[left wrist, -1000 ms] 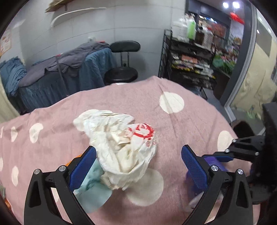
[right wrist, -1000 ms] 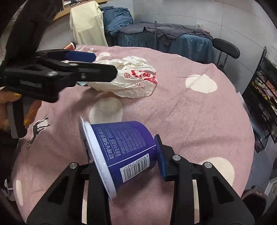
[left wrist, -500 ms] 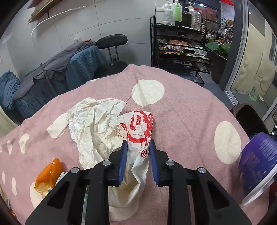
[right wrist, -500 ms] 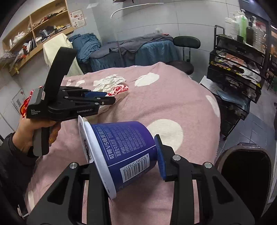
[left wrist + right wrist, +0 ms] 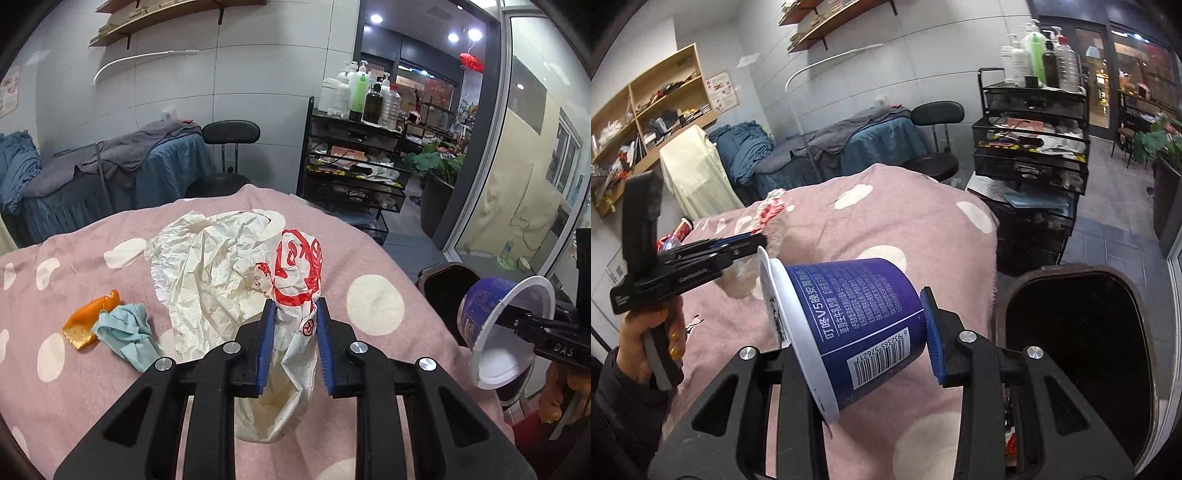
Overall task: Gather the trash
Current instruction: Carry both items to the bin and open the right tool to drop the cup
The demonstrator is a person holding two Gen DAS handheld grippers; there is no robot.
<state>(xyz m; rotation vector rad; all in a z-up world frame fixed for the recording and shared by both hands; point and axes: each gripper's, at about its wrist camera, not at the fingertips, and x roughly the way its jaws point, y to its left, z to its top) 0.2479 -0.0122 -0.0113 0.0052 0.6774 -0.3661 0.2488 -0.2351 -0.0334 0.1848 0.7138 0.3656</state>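
Observation:
My left gripper point(image 5: 294, 306) is shut on a crumpled white paper wrapper point(image 5: 221, 266) with red print; its top stands up between the blue pads and the rest trails on the pink dotted tablecloth point(image 5: 369, 258). The right gripper point(image 5: 849, 302) is shut on a purple yoghurt cup point(image 5: 871, 325) lying on its side, white rim to the left. The cup point(image 5: 495, 317) hangs past the table's right edge, beside a dark open trash bin point(image 5: 1071, 273). In the right wrist view, the left gripper point(image 5: 753, 247) with the wrapper is at the left, held by a hand.
An orange peel point(image 5: 88, 317) and a crumpled teal tissue point(image 5: 125, 332) lie on the cloth left of the wrapper. A black wire cart point(image 5: 354, 177) with bottles stands beyond the table, next to a black chair point(image 5: 229, 133). The bin point(image 5: 443, 273) sits just off the table's right edge.
The left jaws went from wide open around the wrapper to shut on it, and it rose partly off the cloth. My right gripper carried the cup rightward off the table to beside the bin.

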